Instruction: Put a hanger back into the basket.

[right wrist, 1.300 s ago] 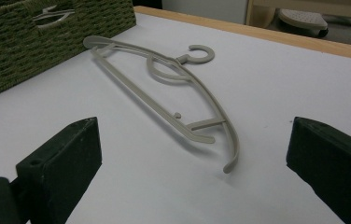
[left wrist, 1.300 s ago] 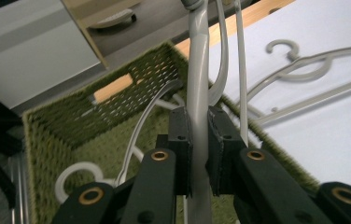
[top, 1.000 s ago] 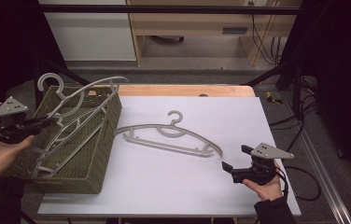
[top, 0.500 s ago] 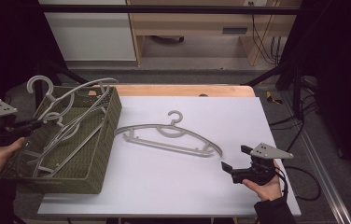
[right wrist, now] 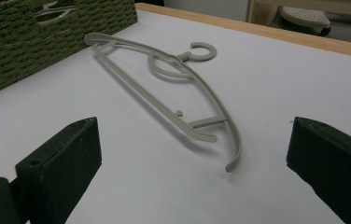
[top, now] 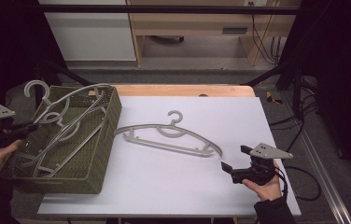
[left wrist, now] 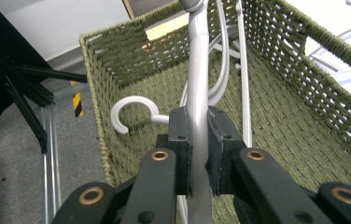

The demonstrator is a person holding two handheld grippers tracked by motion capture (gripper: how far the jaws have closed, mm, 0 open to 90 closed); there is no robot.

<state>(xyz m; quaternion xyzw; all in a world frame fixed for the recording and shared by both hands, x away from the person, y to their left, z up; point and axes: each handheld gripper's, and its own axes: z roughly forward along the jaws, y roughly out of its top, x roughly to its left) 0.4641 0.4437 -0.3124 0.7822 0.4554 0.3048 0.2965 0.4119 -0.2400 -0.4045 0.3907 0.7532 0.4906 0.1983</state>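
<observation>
Our woven green basket [top: 100, 158] of smooth grey hangers [top: 66, 123], left claw [left wrist: 197, 140] clamped on one; right claw [right wrist: 197, 158] apart.

A white-topped table with a wooden far edge [top: 257, 121] carries a woven green basket [top: 103, 154] at frame left and a grey plastic hanger [top: 173, 140] mid-frame.

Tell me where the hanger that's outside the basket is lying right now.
The loose hanger lies flat on the white table in the high view, just right of the green woven basket and ahead of the open right gripper, hook pointing away from the person.
</observation>
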